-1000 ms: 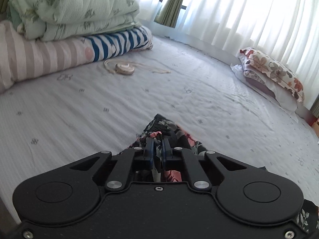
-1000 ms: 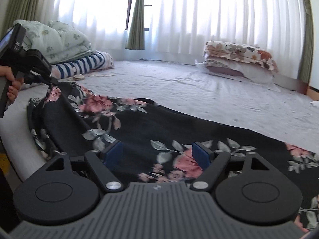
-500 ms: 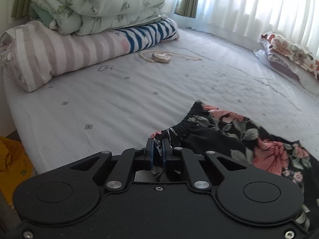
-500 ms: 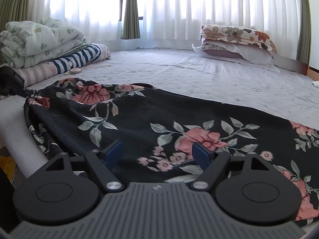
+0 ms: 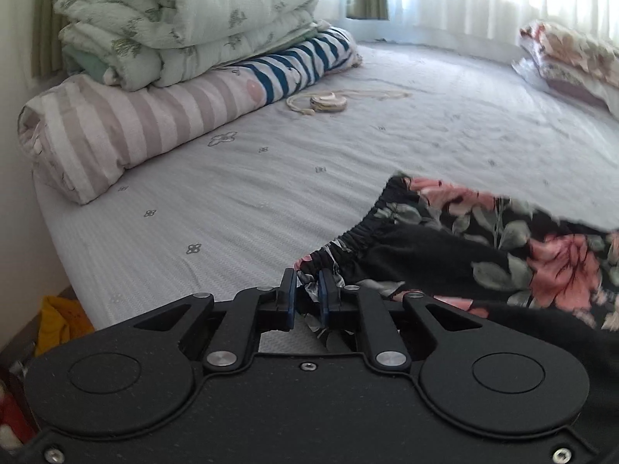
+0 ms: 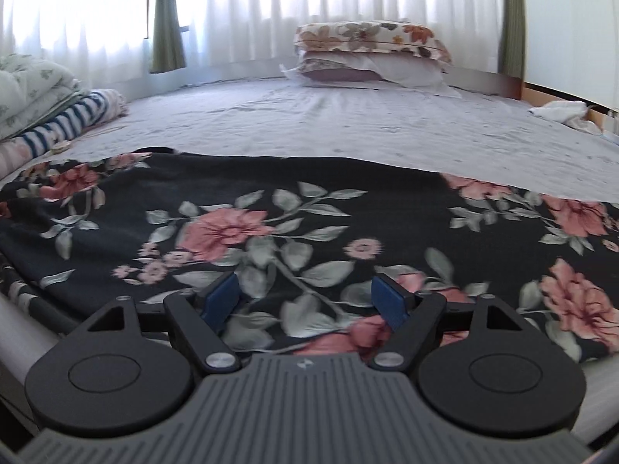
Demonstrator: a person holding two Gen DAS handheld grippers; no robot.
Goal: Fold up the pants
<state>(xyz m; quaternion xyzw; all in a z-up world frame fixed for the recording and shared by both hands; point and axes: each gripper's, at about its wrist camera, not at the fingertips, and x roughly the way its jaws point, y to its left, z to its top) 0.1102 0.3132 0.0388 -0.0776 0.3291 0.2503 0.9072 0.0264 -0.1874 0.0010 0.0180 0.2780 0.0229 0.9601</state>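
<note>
Folded quilts (image 5: 182,19) sit stacked at the bed's (image 5: 232,193) left end, a coiled cord (image 5: 325,102) beside them. The left gripper (image 5: 307,290) (jaws opening) has the pants' (image 6: 271,224) waistband between its pads; the right gripper (image 6: 309,294) hovers wide over the spread fabric; pillows (image 6: 371,54) lie beyond.

The left wrist camera sits low behind the left gripper (image 5: 307,290), close over the near left corner of the bed (image 5: 240,193), looking down and across toward the stacked bedding (image 5: 185,34). The right wrist camera rides behind the right gripper (image 6: 305,297), looking along the bed toward the pillows (image 6: 371,54) and curtains (image 6: 348,4). Both take in the floral pants (image 6: 309,208), the bedding and the pillows.
</note>
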